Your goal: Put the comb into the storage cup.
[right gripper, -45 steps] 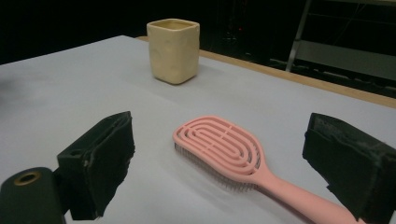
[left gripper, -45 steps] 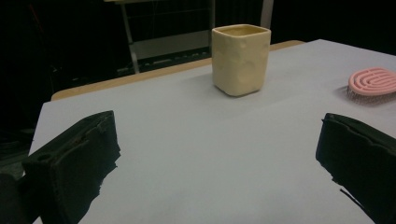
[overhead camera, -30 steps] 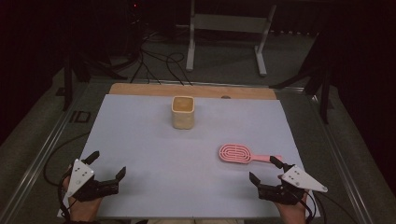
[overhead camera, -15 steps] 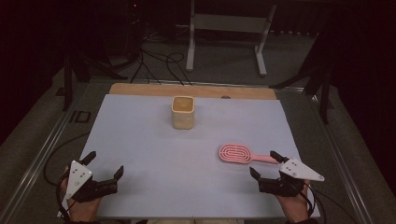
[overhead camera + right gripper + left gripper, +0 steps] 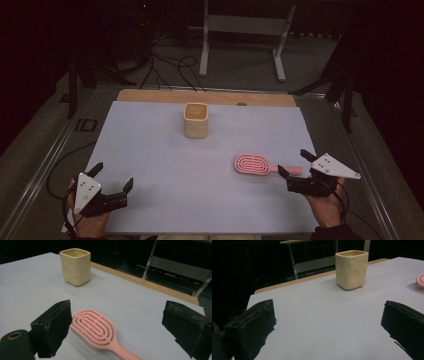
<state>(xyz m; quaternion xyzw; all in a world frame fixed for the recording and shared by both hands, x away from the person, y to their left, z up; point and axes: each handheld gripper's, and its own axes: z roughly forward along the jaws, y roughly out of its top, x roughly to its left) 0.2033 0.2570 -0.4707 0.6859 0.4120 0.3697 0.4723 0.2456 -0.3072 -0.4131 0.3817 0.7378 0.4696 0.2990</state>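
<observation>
Two grippers are at the near side of the table (image 5: 150, 130), and the pink brush (image 5: 252, 164) is the thing to watch. The brush lies flat on the white table top, with its round head pointing toward the yellow cup (image 5: 195, 120) and its handle pointing at the right gripper (image 5: 295, 165). The cup stands upright, well apart from the brush, farther back and a bit to the left of it. The right gripper is just beside the brush handle. Its jaws are spread wide and hold nothing. In the right gripper view, the brush (image 5: 98, 331) lies between the two black jaws, with one jaw close by the brush head and the other well off to the side. The left gripper (image 5: 114, 177) is far from the brush, near the other front corner of the table. Its jaws are wide open too and hold nothing. In the left gripper view, a small bit of the brush (image 5: 420, 282) peeks in at the edge, past the cup (image 5: 351, 268). I think the step now is reaching for the brush. The grab has not been made yet. Next, the right gripper needs to go a little forward and down, so the jaws sit on both sides of the thin handle, and then squeeze shut.
</observation>
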